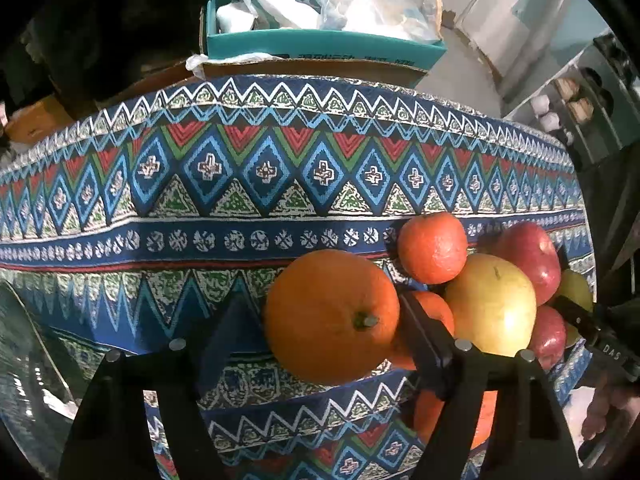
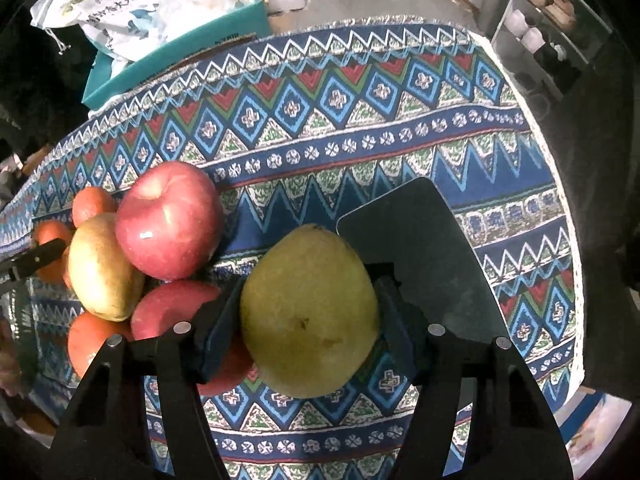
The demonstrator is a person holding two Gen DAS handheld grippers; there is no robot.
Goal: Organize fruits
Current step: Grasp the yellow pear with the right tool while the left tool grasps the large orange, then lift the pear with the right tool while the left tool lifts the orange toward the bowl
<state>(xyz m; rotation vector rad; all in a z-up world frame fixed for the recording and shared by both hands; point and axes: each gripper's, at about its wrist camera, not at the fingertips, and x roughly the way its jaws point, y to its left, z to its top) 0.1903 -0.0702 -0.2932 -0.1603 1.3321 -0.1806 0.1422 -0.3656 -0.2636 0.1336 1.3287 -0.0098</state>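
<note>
On the patterned tablecloth a large orange sits between the fingers of my left gripper. Both pads rest against its sides. Right of it lies a pile: a small orange, a yellow apple, a red apple and more fruit beneath. My right gripper is shut on a yellow-green pear. The same pile shows to the left of the pear, topped by the red apple and the yellow apple.
A dark flat slab lies on the cloth just behind the right finger. A teal box stuffed with bags stands beyond the table's far edge. A shelf unit stands at the right. A glass dish rim shows at the lower left.
</note>
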